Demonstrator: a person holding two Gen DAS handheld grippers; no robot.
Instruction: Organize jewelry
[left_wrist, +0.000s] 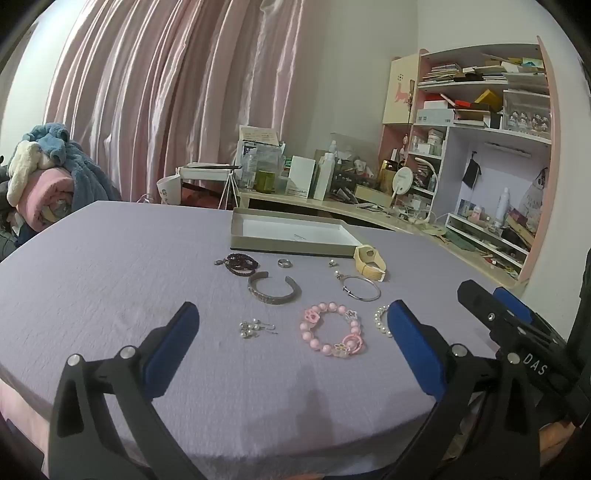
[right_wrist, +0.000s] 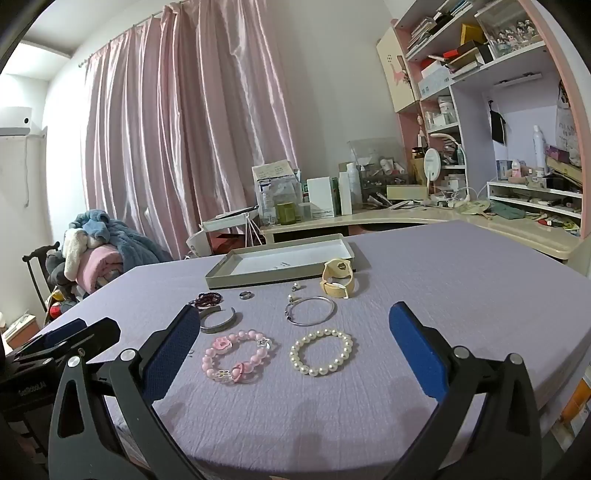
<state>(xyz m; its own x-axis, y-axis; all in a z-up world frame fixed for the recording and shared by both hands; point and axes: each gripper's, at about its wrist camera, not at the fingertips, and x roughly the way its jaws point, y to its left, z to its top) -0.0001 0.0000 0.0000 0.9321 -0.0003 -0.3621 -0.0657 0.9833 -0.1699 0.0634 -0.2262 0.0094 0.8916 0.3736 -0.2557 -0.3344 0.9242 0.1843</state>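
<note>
Jewelry lies spread on a lilac-covered table (left_wrist: 110, 266). A pink bead bracelet (left_wrist: 331, 329) (right_wrist: 236, 354) and a white pearl bracelet (right_wrist: 321, 352) (left_wrist: 380, 320) lie nearest. Behind them are a wide silver cuff (left_wrist: 273, 288) (right_wrist: 218, 320), a thin silver bangle (left_wrist: 360, 288) (right_wrist: 310, 310), a dark bead bracelet (left_wrist: 240, 262) (right_wrist: 207, 298), a ring (left_wrist: 284, 263) (right_wrist: 245, 294), pearl earrings (left_wrist: 255, 326) and a cream watch (left_wrist: 369, 264) (right_wrist: 338, 278). An empty grey tray (left_wrist: 291, 249) (right_wrist: 258, 278) sits at the back. My left gripper (left_wrist: 291, 317) and right gripper (right_wrist: 291, 325) hover open, holding nothing.
Small stud earrings (left_wrist: 332, 263) (right_wrist: 295, 286) lie near the tray. A cluttered desk (right_wrist: 406, 218) and shelves (left_wrist: 480, 147) stand behind right, pink curtains (left_wrist: 166, 92) behind, a chair piled with blankets (right_wrist: 99, 251) at left.
</note>
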